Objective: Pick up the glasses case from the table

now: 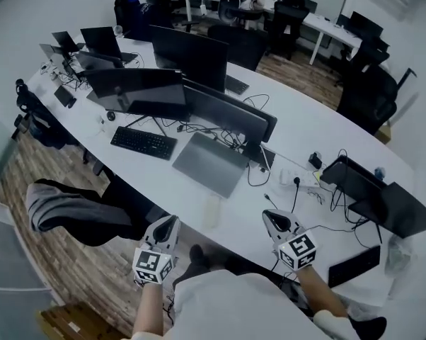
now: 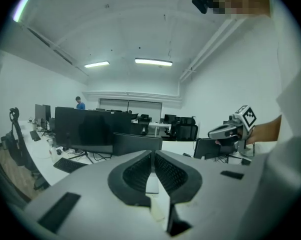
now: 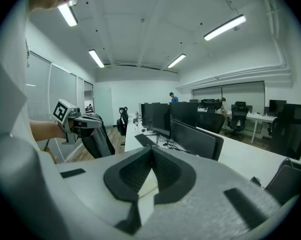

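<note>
A person stands at a long white desk (image 1: pixel 319 129) in an open office with a gripper in each hand, about to lift a glasses case. A small pale oblong, which appears to be the glasses case (image 1: pixel 211 211), lies just in front of a closed grey laptop (image 1: pixel 211 163), close to the desk's near edge and hard to tell from the white top.

The left gripper (image 1: pixel 170 225) hangs off the desk's edge, in front of the laptop and to its left. Its jaws are pressed together with nothing between them. The right gripper (image 1: pixel 271 220) is over the desk's near edge, in front of the laptop and to its right. Its jaws also meet at the tips and hold nothing. The case lies between the two grippers and neither touches it.

The reach has not yet begun, and the main risk is the closed jaws. If either gripper comes in without opening, it will probably push the case rather than straddle it. The case is so near the edge that a sideways push could send it to the floor. A case with a smooth, rounded shell might also squirt out of a pinch taken off-centre. The low contrast makes the aim harder to judge, and a push towards the laptop could jam the case against it.
</note>
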Tool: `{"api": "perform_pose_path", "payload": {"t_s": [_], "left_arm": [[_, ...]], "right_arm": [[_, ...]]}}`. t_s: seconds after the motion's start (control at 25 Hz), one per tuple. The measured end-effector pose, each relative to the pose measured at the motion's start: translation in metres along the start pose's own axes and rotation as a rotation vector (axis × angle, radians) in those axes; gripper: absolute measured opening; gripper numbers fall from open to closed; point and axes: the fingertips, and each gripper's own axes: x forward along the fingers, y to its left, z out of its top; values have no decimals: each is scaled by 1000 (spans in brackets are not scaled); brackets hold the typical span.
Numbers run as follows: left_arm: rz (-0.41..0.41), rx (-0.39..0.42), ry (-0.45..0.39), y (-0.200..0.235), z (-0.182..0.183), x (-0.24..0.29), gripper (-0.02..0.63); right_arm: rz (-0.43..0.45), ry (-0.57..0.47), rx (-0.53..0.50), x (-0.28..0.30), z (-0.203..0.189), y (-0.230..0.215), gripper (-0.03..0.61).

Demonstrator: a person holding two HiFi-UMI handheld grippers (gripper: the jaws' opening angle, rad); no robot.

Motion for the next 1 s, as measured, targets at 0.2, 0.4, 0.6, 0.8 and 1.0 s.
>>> {"api": "perform_pose_path", "payload": {"t_s": [0.2, 0.4, 0.6, 0.8, 1.0], "left_arm": [[-66, 38, -29, 19, 23, 18, 18], [-191, -31, 9, 21, 43, 38, 334], [-226, -45, 28, 34, 46, 55, 403], [-272, -47, 70, 32, 35, 71, 405], [-289, -38, 136, 29, 15, 87, 405]], "right_arm": [[-84, -26, 25, 12, 16, -3, 2], [-152, -42, 25, 17, 27, -13, 2], [-188, -42, 49, 23, 28, -18, 2], [-211, -32, 60, 26, 24, -20, 2], [-243, -19, 77, 25, 18, -25, 2]]}}
